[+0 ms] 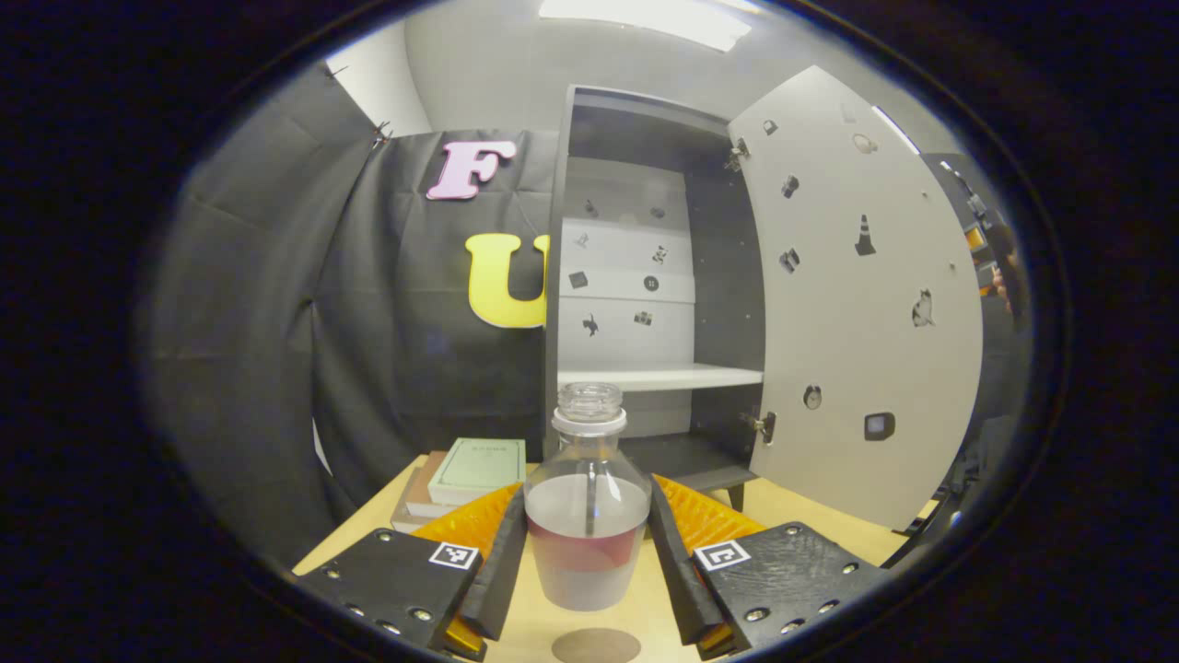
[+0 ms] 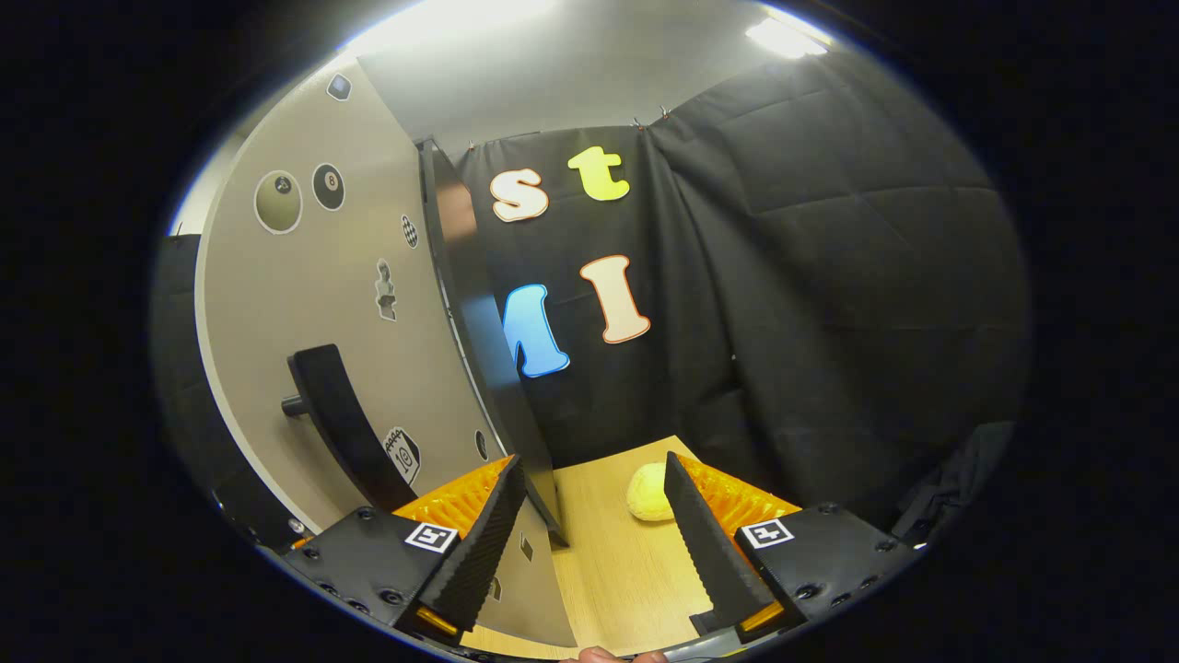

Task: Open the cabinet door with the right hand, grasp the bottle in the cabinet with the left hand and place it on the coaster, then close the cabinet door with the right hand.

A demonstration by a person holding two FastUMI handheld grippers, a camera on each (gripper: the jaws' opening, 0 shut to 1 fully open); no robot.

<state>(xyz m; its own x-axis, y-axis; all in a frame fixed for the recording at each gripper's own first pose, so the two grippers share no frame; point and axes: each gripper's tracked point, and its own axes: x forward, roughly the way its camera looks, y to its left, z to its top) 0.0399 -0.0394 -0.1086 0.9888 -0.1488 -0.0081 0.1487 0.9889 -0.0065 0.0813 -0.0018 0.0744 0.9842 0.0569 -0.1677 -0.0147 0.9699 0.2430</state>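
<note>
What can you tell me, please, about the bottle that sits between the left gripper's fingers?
The bottle is clear, glass or plastic by its look, with a wide conical body, a short neck with a white collar, and a threaded mouth with no cap. A band, red at its lower part, wraps its body. It stands upright between the left gripper's fingers, which press both its sides. Its base seems just above the wooden table, with the round coaster right below it and the open cabinet behind.
</note>
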